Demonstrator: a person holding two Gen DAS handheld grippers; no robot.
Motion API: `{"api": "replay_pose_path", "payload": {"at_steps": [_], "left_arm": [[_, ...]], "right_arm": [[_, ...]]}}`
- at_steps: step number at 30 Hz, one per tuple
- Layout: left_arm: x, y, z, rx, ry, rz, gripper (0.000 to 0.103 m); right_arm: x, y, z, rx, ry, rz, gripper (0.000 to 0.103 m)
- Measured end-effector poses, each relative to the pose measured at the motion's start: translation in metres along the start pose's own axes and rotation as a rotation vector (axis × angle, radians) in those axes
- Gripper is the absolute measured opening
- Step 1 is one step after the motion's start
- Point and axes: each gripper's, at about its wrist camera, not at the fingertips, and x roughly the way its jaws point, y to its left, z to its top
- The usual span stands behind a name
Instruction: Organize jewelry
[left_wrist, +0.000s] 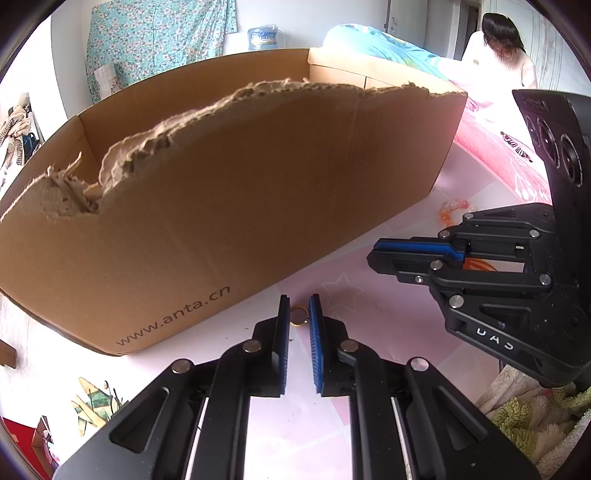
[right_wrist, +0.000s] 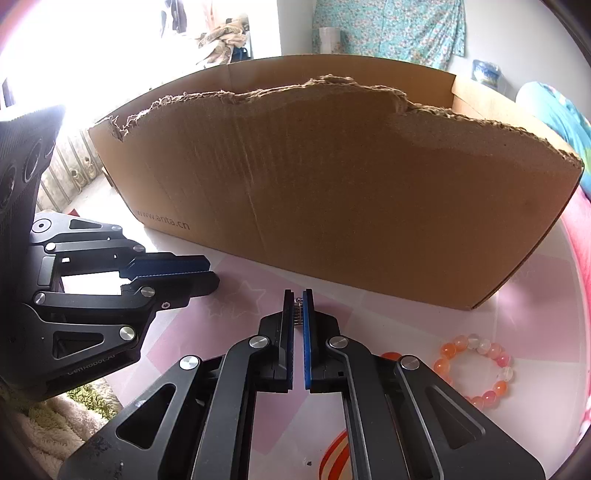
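A torn brown cardboard box (left_wrist: 229, 206) stands on the pink table, also in the right wrist view (right_wrist: 332, 192). My left gripper (left_wrist: 299, 314) is shut on a small gold ring (left_wrist: 298, 316) near the box's front wall. My right gripper (right_wrist: 298, 310) is shut on a small silver piece of jewelry (right_wrist: 297, 310); it also shows in the left wrist view (left_wrist: 376, 254). An orange and pink bead bracelet (right_wrist: 476, 369) lies on the table right of my right gripper, partly seen in the left wrist view (left_wrist: 452, 212).
The pink star-patterned table top (right_wrist: 229, 295) runs in front of the box. A fluffy green and white cloth (left_wrist: 535, 417) lies at the table's near edge. An orange-striped object (right_wrist: 332, 458) lies under my right gripper. A person (left_wrist: 502, 48) sits far right.
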Motion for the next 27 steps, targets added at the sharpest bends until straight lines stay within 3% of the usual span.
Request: {"api": "replay_pose_path", "payload": {"at_steps": [12, 18, 22, 24, 25, 27], "left_arm": [[0.0, 0.0, 0.0, -0.002, 0.002, 0.003, 0.01], [0.0, -0.001, 0.0, -0.003, 0.001, 0.005, 0.01], [0.0, -0.001, 0.0, -0.004, 0.0, 0.006, 0.01], [0.001, -0.001, 0.0, -0.005, 0.001, 0.006, 0.01], [0.0, -0.001, 0.0, -0.006, 0.001, 0.006, 0.01], [0.0, -0.001, -0.001, -0.007, 0.0, 0.006, 0.01]], "right_arm": [[-0.01, -0.024, -0.003, 0.093, 0.003, 0.041, 0.0], [-0.005, -0.019, 0.005, 0.044, 0.005, 0.056, 0.015], [0.009, -0.007, 0.007, -0.03, 0.03, 0.028, 0.014], [0.009, -0.001, 0.007, -0.077, 0.022, -0.008, 0.009], [0.009, 0.0, 0.007, -0.081, 0.026, -0.009, 0.004], [0.009, -0.005, 0.007, -0.054, 0.024, 0.006, 0.003]]}}
